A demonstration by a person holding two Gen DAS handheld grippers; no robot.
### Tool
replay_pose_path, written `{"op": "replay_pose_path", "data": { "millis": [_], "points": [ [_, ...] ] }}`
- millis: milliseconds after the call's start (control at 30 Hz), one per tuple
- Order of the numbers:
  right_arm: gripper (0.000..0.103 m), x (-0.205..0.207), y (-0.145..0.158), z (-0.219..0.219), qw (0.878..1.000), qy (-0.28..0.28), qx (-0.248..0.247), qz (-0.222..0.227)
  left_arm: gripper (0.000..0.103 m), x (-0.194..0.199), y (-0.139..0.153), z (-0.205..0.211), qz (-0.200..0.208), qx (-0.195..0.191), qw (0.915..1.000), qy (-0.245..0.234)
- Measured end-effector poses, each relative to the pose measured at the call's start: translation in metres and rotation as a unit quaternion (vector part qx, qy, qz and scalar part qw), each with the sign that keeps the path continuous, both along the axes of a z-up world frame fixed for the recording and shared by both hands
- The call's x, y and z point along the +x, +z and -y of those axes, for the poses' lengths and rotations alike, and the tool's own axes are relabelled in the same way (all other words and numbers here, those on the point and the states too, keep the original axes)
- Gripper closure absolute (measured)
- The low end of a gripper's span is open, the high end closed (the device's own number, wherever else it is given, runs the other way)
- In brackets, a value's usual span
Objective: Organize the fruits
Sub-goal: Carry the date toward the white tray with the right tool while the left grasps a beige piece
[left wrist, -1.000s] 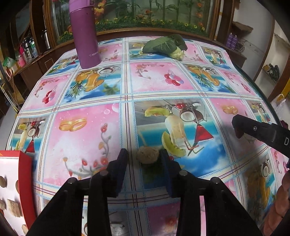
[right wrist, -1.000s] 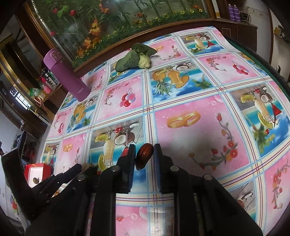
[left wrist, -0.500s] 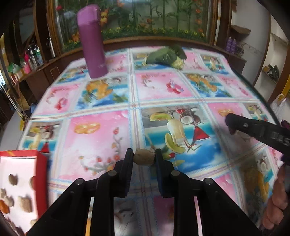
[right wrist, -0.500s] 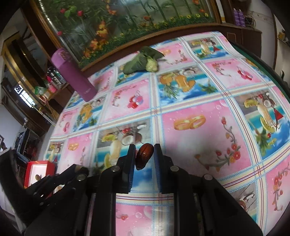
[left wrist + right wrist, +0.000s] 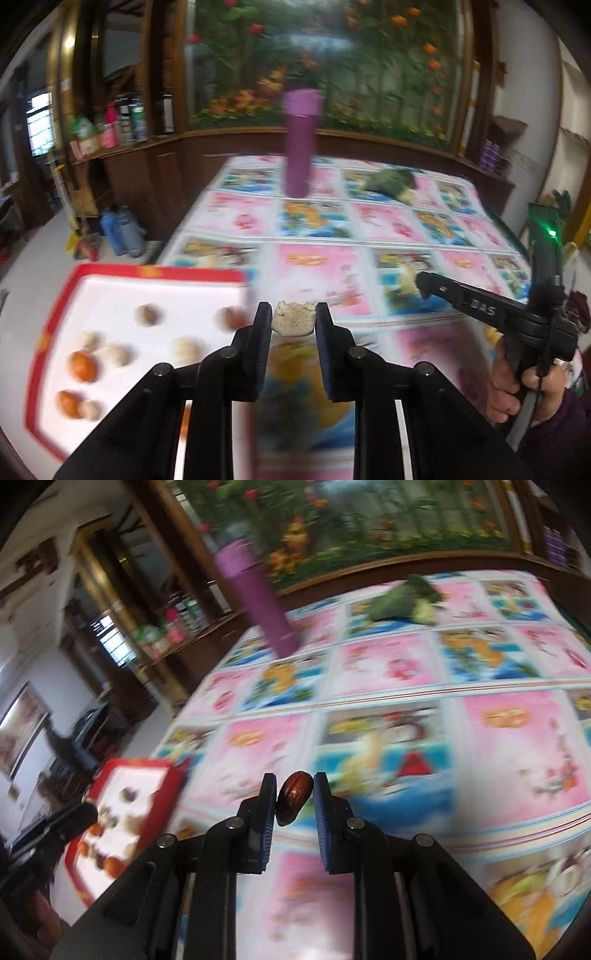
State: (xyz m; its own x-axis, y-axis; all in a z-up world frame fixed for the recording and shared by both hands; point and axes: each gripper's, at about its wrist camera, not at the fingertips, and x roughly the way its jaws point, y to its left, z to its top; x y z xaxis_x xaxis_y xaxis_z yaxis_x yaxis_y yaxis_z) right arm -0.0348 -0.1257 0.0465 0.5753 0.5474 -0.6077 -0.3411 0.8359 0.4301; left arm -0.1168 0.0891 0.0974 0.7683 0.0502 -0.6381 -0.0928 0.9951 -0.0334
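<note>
Jaws of the left gripper [image 5: 293, 322] clench a pale, rough crumbly fruit piece [image 5: 293, 324]; the right gripper [image 5: 294, 800] pinches a glossy reddish-brown date [image 5: 293, 802], both lifted, probably bound for the red-rimmed white tray [image 5: 155, 274] off the tabletop's [image 5: 388, 221] left edge.

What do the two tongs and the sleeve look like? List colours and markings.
Left tongs: black arms, blue pads, round rivets. Right tongs: the same build; the left view shows white "DAS" lettering on its side and a green light above. The sleeve is dark purple.
</note>
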Motion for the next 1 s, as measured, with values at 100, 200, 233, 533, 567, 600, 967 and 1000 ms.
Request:
{"op": "replay_pose_path", "data": {
  "millis": [100,200,233,533,567,600,967,1000],
  "points": [
    [0.081,-0.017,0.007,-0.045,0.999,0.051,0.02,0.001,0.08,-0.02,0.001,-0.036,0.001,0.001,0.9992,0.039],
    [0.081,-0.029,0.015,-0.088,0.994,0.098,0.039,-0.004,0.081,-0.04,0.001,-0.072,0.003,0.001,0.9968,0.08],
    [0.081,-0.032,0.018,-0.101,0.993,0.11,0.039,-0.003,0.081,-0.047,0.001,-0.082,0.006,0.002,0.9959,0.09],
    [0.081,-0.067,0.036,-0.201,0.976,0.216,0.018,0.007,0.08,-0.085,-0.013,-0.156,0.006,-0.014,0.9875,0.157],
    [0.081,-0.07,0.036,-0.209,0.975,0.22,0.015,0.007,0.08,-0.087,-0.017,-0.158,0.002,-0.016,0.9876,0.156],
    [0.081,-0.074,0.033,-0.219,0.974,0.227,0.009,0.005,0.08,-0.089,-0.022,-0.159,-0.002,-0.018,0.9877,0.155],
    [0.08,-0.084,0.0,-0.264,0.969,0.24,-0.047,-0.025,0.08,-0.092,-0.044,-0.14,-0.027,-0.035,0.9955,0.083],
    [0.08,-0.082,-0.002,-0.265,0.969,0.239,-0.048,-0.03,0.08,-0.091,-0.045,-0.137,-0.031,-0.035,0.9958,0.079]
  ]
}}
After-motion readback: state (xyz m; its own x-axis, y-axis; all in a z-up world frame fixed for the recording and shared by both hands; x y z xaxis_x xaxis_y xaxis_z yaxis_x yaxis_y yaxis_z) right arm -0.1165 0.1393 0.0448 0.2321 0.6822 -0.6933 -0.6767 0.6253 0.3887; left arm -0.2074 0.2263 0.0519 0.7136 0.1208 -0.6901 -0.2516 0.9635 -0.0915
